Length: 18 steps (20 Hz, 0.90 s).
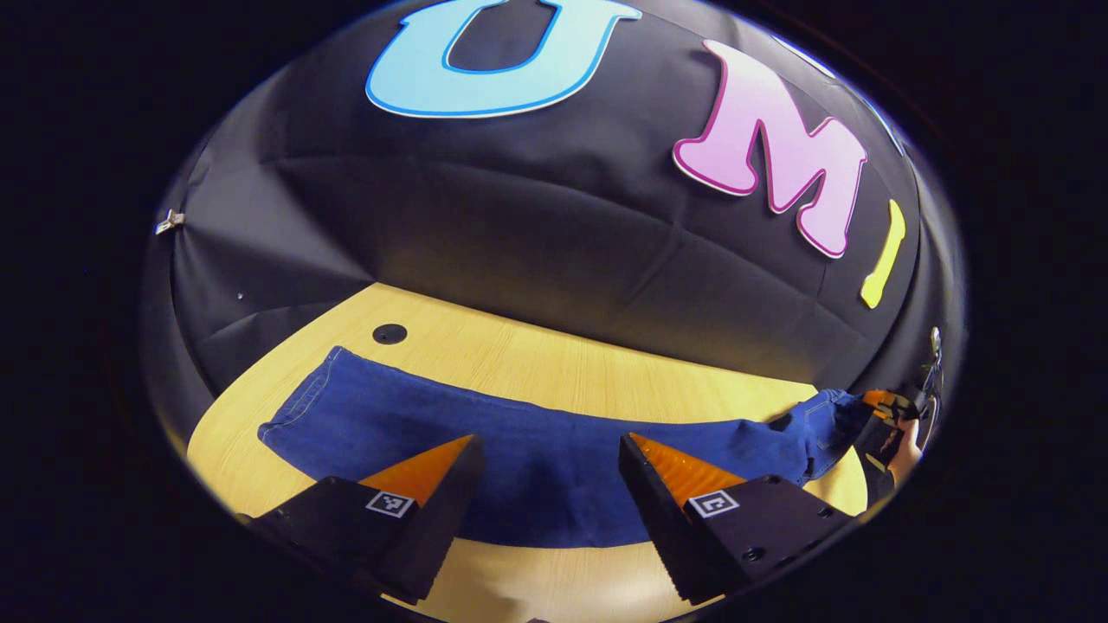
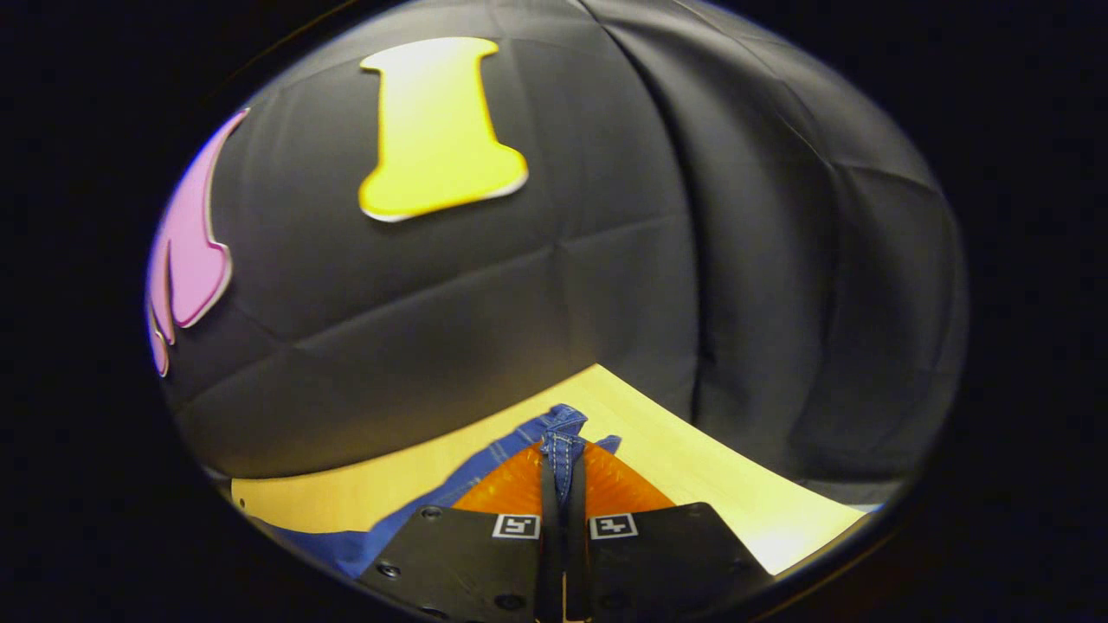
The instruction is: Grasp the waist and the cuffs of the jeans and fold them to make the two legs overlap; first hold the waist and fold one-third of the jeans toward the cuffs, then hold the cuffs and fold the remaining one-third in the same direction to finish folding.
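Blue jeans (image 1: 537, 467) lie stretched across the wooden table (image 1: 554, 363), a hemmed end (image 1: 303, 402) at the left. My left gripper (image 1: 550, 441) is open, its two fingers spread wide just above the middle of the jeans with nothing between them. At the far right, the other end of the jeans (image 1: 822, 420) is lifted off the table by the right gripper (image 1: 887, 405). In the right gripper view, the right gripper (image 2: 563, 454) is shut on a bunched, stitched edge of the jeans (image 2: 563, 428), which sticks up between its fingers.
A round dark hole (image 1: 389, 333) sits in the table behind the hemmed end. A hand (image 1: 905, 454) holds the right gripper at the table's right edge. Bare table (image 2: 692, 467) runs past the pinched cloth to the black cloth wall.
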Available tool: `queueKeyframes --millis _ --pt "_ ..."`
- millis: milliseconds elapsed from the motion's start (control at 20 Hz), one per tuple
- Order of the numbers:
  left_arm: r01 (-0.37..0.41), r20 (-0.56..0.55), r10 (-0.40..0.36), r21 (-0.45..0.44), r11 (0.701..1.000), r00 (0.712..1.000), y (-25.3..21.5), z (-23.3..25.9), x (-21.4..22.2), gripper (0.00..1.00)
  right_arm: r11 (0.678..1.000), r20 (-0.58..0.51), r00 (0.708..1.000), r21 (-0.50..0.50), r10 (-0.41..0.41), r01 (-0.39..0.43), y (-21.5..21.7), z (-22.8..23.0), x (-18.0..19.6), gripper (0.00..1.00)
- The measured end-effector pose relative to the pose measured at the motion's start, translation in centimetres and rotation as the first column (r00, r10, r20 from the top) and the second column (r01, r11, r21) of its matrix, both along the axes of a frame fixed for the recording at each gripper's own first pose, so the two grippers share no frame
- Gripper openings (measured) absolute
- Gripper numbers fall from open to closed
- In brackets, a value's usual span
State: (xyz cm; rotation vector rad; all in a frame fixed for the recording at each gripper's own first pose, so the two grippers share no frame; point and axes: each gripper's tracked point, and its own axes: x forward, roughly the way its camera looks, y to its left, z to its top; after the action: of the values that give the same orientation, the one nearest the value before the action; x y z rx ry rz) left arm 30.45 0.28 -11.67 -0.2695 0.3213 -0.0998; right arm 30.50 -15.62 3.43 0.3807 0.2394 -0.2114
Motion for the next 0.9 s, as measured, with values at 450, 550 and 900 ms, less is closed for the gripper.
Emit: queueKeyframes --millis 450,550,900 --pt "-0.050 0.010 0.050 -0.071 0.996 0.999 3.7 -0.4 -3.4 0.99 0.937 0.221 0.915 -0.167 0.338 -0.306 1.3 7.8 -10.9 0.05" --pt "-0.077 0.017 0.079 -0.091 0.993 0.997 5.4 -0.3 -4.4 0.99 0.904 0.217 0.881 -0.181 0.421 -0.387 1.3 6.4 -11.9 0.05" --pt "-0.221 0.012 0.224 -0.126 0.967 0.975 13.8 -2.9 -6.5 0.96 0.742 0.102 0.744 -0.239 0.660 -0.626 -3.7 -3.4 -9.7 0.05"
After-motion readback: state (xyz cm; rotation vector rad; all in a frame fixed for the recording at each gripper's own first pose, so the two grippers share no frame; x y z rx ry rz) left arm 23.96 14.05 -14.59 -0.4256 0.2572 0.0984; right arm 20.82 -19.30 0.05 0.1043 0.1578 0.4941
